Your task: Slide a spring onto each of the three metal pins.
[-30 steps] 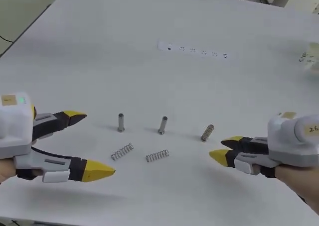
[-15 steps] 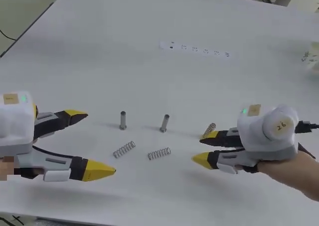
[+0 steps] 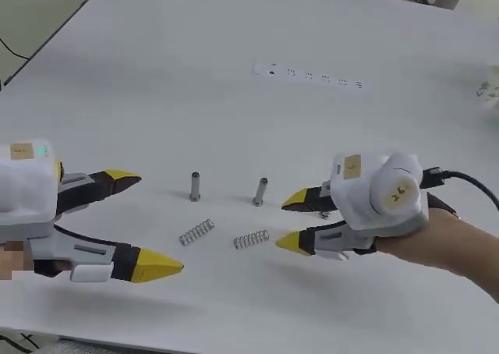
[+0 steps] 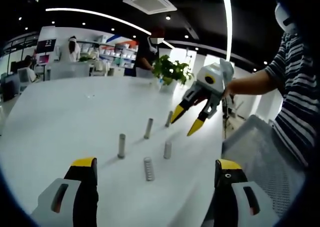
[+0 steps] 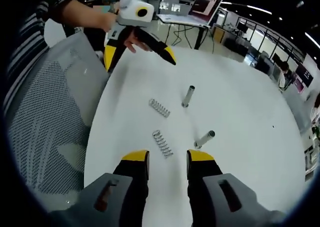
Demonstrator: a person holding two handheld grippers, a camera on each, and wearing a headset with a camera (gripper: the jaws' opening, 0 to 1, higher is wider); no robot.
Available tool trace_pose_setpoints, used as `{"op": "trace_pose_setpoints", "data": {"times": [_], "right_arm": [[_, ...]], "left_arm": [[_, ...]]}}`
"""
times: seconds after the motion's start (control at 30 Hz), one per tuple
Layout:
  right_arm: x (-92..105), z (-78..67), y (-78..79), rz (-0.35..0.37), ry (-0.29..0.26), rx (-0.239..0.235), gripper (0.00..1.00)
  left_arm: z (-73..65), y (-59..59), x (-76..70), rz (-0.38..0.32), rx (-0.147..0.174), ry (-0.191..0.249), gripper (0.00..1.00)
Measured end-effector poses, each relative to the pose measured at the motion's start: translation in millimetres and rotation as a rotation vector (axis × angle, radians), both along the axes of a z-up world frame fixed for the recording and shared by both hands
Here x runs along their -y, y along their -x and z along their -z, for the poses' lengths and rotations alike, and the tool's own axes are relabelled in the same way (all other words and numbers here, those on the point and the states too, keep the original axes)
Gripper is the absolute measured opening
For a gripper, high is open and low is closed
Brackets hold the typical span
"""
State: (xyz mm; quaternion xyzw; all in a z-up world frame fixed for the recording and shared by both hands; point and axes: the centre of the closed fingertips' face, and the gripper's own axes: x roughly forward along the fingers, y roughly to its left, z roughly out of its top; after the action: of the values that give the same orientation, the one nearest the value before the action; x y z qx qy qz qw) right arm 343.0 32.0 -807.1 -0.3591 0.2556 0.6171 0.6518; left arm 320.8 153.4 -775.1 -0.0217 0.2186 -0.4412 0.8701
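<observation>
right gripper (image 3: pixel 282 222), narrowly parted, empty, mostly hides third pin (image 4: pixel 169 119); left gripper (image 3: pixel 160 223) wide

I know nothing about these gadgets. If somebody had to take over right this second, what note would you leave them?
Left gripper: open, empty, over the table.
Right gripper: open, empty, tips near the right spring.
Left pin and middle pin stand upright and bare. The left spring and the right spring lie loose in front of them.
Third pin is beside the right gripper and too small to tell if it carries a spring.
Left to do: put springs on the two bare pins, then check the third.
</observation>
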Motion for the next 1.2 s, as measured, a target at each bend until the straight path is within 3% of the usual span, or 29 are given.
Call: {"op": "trace_pose_setpoints", "data": {"times": [0.23,0.57,0.87,1.2], "right_arm": [[-8.0,17.8,0.5,-0.103,0.083,0.035,0.27],[-10.6,39.5,-2.6,-0.155,0.163,0.035,0.24],[-14.4,49.7,-2.5,-0.162,0.176,-0.004,0.18],[-11.1,55.7,-0.8,-0.19,0.201,-0.003,0.1]], "left_arm": [[0.3,0.0,1.2,0.003,0.001,0.0,0.94],[2.5,1.8,1.2,0.004,-0.003,-0.004,0.94],[2.7,4.1,1.0,0.007,-0.004,-0.007,0.94],[4.4,5.7,-1.1,0.004,-0.009,-0.013,0.93]]}}
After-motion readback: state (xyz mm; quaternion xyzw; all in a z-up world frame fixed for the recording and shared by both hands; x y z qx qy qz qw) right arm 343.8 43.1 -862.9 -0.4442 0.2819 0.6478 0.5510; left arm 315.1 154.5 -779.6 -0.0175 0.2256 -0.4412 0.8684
